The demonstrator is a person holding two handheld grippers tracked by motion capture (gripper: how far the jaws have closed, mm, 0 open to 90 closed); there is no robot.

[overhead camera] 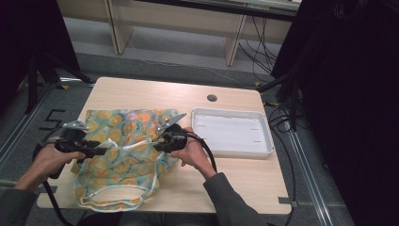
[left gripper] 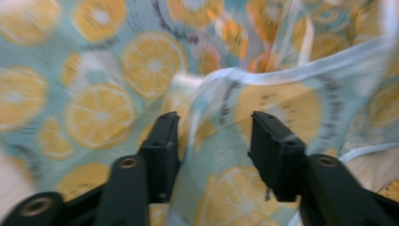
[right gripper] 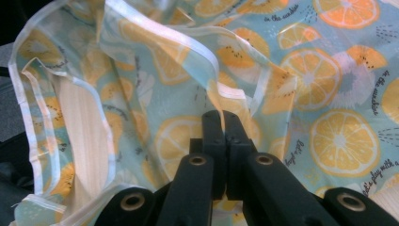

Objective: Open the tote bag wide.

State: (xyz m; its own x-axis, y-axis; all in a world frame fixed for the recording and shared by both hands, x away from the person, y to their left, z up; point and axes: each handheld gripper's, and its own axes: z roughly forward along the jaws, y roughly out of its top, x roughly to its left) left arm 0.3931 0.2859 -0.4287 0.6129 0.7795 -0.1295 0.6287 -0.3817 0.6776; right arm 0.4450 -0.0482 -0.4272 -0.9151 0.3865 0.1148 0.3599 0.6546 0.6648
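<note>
Table (overhead camera: 141, 92): light wood top, takes up the centre of the high view, dark floor and black stands around it. A small round hole (overhead camera: 212, 98) sits in the top toward the upper middle of the frame.

Fabric bag (overhead camera: 127, 127): pale blue-green cloth printed with orange and lemon slices, lying rumpled over the lower left part of the table. One white-edged handle loop (overhead camera: 113, 195) hangs near the table's bottom edge. In the right gripper view the same print runs across the frame, with a strip of bare wood showing through the handle opening at left centre. The left gripper view is blurred, cloth across the whole background.

White tray (overhead camera: 263, 141): shallow, rectangular, right of centre in the high view, just beside the bag's right edge, nothing visible inside it.

Right gripper (right gripper: 224, 115): held over the bag's right-hand portion, centre of the high view, cable looping back toward the sleeve. In its own view the two black jaws stand pressed together at bottom centre, and a raised fold of the bag's white-trimmed edge rises straight from their tips, pinched there.

Left gripper (left gripper: 214, 129): at the bag's left edge, left of centre in the high view. Jaws parted to a middling gap. A lifted fold of cloth stands between them, close against the left-hand jaw; whether the pads press on it cannot be told through the blur.
</note>
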